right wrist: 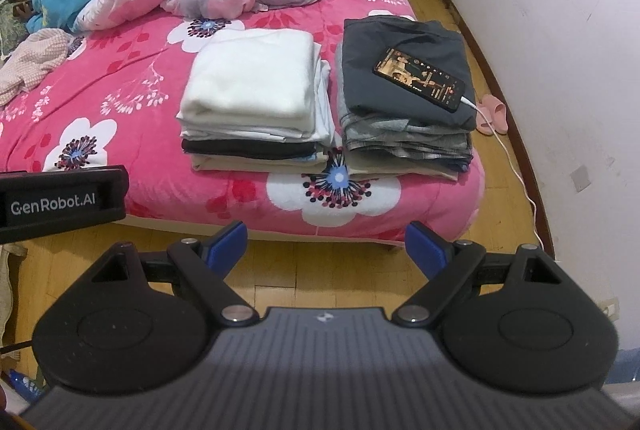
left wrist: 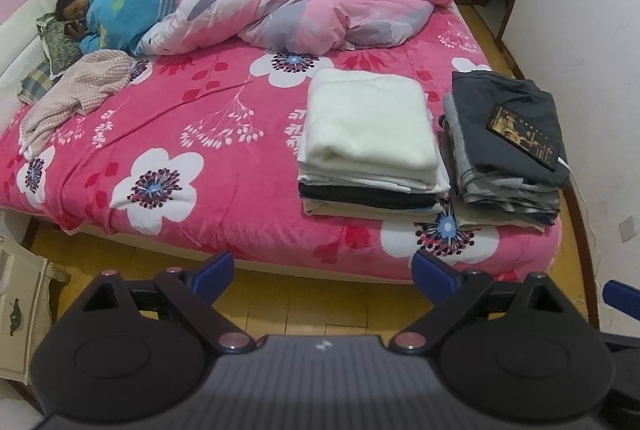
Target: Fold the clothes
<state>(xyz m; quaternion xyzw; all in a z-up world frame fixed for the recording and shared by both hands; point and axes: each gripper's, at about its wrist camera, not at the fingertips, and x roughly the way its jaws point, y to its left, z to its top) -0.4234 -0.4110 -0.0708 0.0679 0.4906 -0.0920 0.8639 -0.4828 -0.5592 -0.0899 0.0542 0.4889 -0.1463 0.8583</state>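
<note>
Both the left gripper (left wrist: 323,266) and right gripper (right wrist: 326,244) hang empty, jaws wide, over the floor. Two folded stacks (right wrist: 256,102) sit at the bed's (right wrist: 160,186) near edge; reach the crumpled pink garment (left wrist: 76,94) beyond, grabbing a hem, not bunched middle.

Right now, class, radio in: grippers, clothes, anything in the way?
Left gripper and right gripper open, empty, short of the bed. Two folded stacks done; pink checked garment unfolded. Phone lies on dark stack.
</note>
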